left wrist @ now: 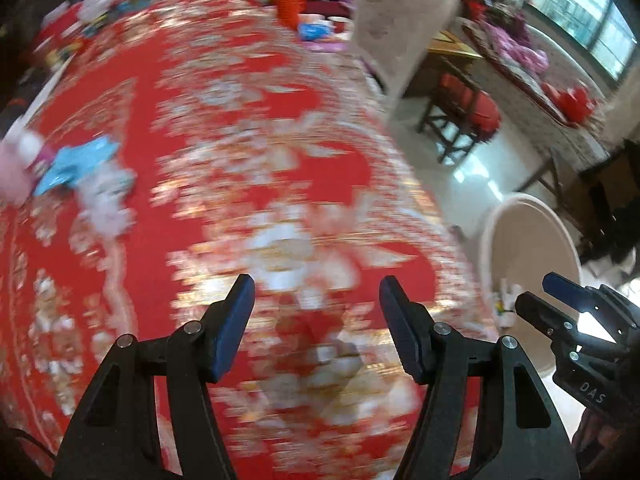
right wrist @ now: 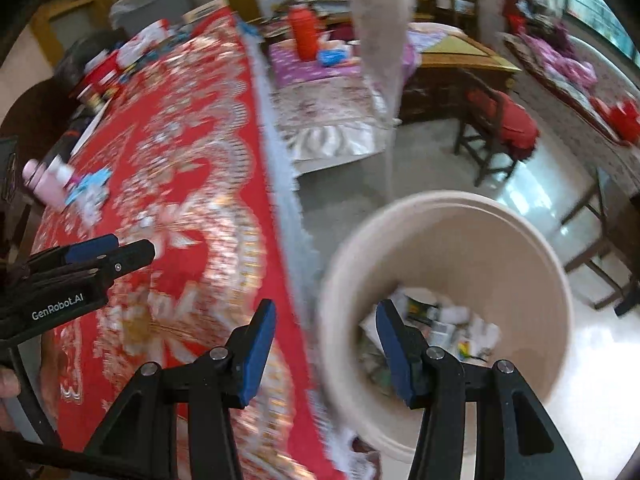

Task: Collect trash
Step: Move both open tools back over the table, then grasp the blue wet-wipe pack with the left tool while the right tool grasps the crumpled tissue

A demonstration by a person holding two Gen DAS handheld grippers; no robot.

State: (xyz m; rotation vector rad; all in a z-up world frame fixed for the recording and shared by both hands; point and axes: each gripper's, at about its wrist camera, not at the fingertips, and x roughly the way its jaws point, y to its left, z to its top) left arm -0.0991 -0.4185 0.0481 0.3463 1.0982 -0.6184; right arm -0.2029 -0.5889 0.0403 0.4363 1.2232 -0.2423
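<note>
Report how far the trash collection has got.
Done: the bin beside the table already holds scraps. In hand: nothing; the left tongs and right tongs are both open and empty. Left: the blue wrapper and crumpled paper on the red tablecloth.

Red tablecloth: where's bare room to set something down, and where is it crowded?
The red tablecloth is bare across its middle, from the blue wrapper to the edge by the beige bin. Crowded: the wrapper and pink bottle, and the far-corner boxes.
</note>
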